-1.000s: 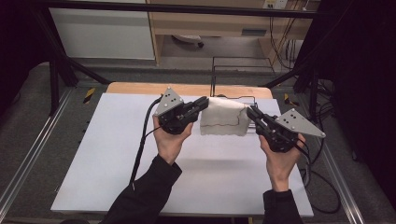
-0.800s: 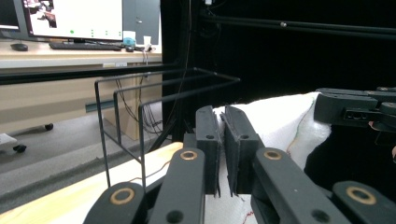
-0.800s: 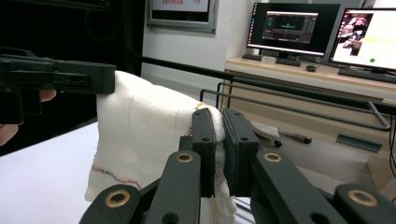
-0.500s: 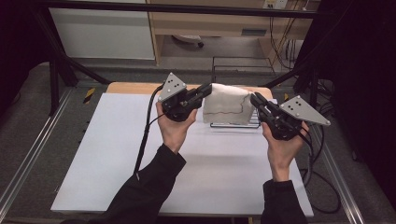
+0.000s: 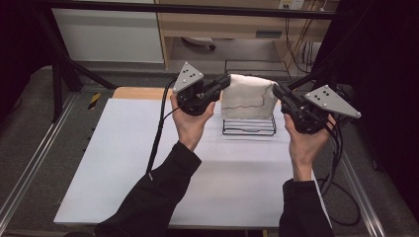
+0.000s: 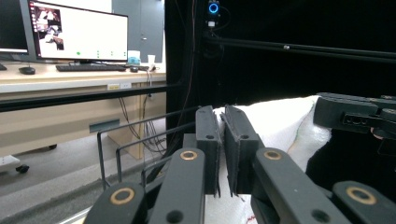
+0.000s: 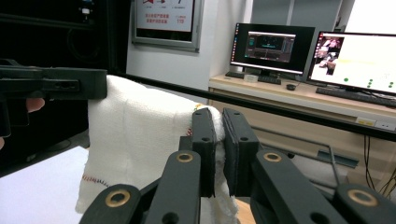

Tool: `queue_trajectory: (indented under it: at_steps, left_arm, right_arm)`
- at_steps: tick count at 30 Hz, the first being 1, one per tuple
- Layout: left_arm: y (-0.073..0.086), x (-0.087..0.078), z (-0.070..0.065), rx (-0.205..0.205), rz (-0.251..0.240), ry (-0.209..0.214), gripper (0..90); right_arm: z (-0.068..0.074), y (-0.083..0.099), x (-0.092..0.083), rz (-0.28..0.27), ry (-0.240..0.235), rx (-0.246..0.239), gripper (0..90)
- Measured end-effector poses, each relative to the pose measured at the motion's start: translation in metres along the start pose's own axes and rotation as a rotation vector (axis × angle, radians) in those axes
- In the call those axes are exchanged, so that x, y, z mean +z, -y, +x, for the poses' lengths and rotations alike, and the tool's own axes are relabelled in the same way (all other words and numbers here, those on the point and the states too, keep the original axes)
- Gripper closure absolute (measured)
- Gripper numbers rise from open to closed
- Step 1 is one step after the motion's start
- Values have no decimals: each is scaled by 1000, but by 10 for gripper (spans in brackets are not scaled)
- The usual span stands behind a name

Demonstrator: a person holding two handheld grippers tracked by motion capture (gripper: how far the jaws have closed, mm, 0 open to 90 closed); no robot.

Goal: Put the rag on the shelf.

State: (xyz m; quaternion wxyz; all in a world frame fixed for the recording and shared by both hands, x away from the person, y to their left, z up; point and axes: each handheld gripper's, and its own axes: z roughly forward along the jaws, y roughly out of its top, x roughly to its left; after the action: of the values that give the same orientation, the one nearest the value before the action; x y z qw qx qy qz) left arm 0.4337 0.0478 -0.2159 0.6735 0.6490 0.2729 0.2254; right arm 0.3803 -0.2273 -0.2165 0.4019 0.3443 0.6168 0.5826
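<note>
Holding: left gripper [image 5: 225, 83] and right gripper [image 5: 276, 91] each pinch a top corner of the white cloth [image 5: 247, 98], jaws clamped.
Cloth place: upper centre of the high view, hanging above the wire rack [image 5: 248, 127].
Change: both hands have risen; the cloth is lifted higher than a second ago.
Meaning: probably ready for draping.

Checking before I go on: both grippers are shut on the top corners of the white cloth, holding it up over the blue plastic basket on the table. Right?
Not quite: the rack under the cloth is black wire, not a blue plastic basket, as the high view shows. The left gripper and right gripper do each grip a top corner of it.
</note>
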Motion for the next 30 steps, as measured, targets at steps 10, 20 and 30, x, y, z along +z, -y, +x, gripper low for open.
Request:
queue_trajectory:
  at_steps: [10, 20, 30]
  left_arm:
    - [-15, 13, 3, 4, -13, -8, 851]
    - [-27, 23, 5, 2, -29, -16, 851]
    - [-38, 31, 5, 21, -52, -23, 851]
  right_arm:
    - [-11, -11, 8, -22, 12, 9, 843]
    - [-20, -27, 17, -38, 30, -1, 843]
    - [-27, -37, 22, -55, 43, -8, 843]
